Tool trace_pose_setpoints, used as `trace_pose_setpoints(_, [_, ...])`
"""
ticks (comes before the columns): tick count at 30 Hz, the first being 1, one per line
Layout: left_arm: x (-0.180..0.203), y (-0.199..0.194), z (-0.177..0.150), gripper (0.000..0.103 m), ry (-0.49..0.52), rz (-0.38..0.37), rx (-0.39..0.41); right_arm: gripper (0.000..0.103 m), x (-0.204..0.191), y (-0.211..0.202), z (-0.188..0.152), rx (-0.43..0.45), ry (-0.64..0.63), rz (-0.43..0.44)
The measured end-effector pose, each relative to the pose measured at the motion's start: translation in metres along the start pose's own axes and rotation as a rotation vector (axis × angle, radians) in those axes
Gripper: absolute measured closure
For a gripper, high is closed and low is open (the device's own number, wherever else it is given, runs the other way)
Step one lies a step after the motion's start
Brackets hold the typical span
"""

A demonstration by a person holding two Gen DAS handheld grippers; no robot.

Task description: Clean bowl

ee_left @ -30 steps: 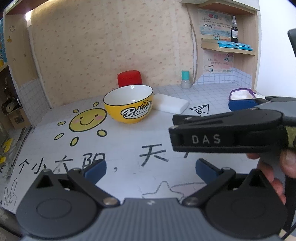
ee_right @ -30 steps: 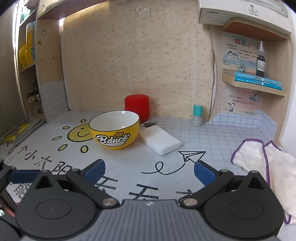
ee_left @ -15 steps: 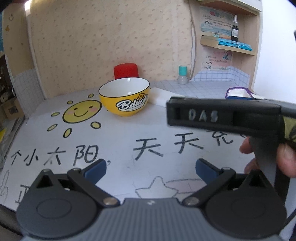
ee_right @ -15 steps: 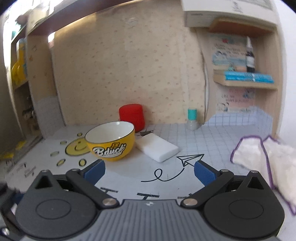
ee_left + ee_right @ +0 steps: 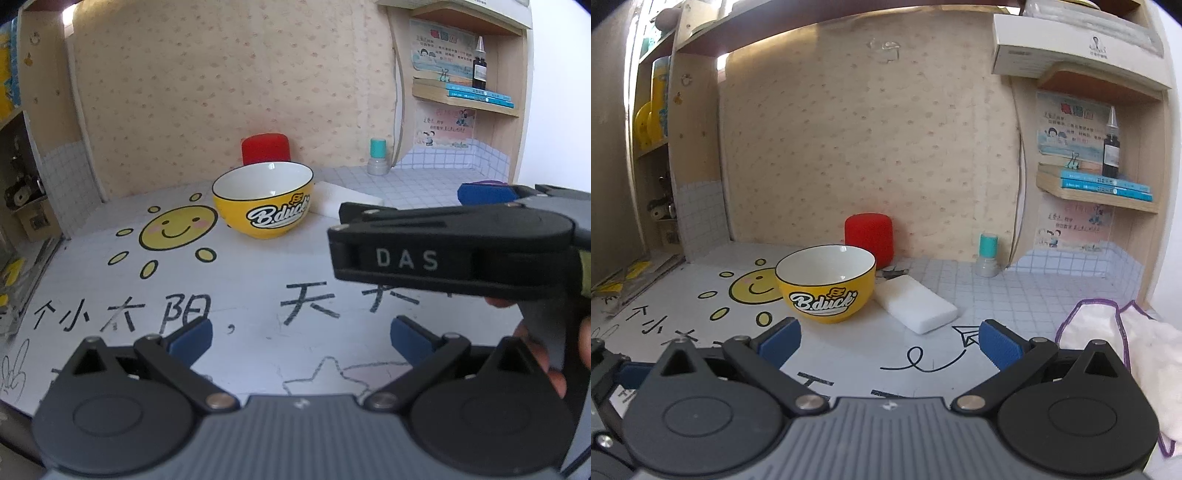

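Bowl (image 5: 826, 287) upright on desk (image 5: 849, 354), well ahead of both grippers, touching neither. Left fingers (image 5: 190, 338) apart, empty; right fingers (image 5: 999, 347) apart, empty. Sponge (image 5: 916, 302) just right of bowl.

We count one bowl (image 5: 826, 288), one sponge (image 5: 916, 302), one red cup (image 5: 868, 236) behind the bowl, one teal-capped bottle (image 5: 987, 254), one dark dropper bottle (image 5: 1111, 149) on the shelf, two blue books (image 5: 1108, 186) under it, one binder clip (image 5: 1072, 161), one cloth (image 5: 1115, 347). Two grippers: left (image 5: 299, 338), right (image 5: 889, 341), each with two blue pads.
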State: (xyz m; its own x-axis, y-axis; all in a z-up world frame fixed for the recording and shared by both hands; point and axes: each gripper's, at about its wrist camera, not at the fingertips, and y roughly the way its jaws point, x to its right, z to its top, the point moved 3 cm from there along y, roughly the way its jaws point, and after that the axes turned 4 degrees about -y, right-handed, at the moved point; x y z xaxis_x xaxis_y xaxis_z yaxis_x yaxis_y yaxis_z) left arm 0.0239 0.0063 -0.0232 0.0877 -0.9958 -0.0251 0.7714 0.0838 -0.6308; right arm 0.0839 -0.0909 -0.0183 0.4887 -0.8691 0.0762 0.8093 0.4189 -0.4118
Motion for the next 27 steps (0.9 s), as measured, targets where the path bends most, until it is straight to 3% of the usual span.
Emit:
trace_pose_setpoints(16, [0.005,0.001,-0.001,0.000,0.026,0.000,-0.009,0.000,0.007,-0.004,-0.004,-0.011,0.048,0.080])
trace_pose_setpoints(27, [0.004,0.004,0.000,0.000,0.021,-0.008,-0.017,0.000,0.010,-0.003,-0.005,0.003,0.065,0.048])
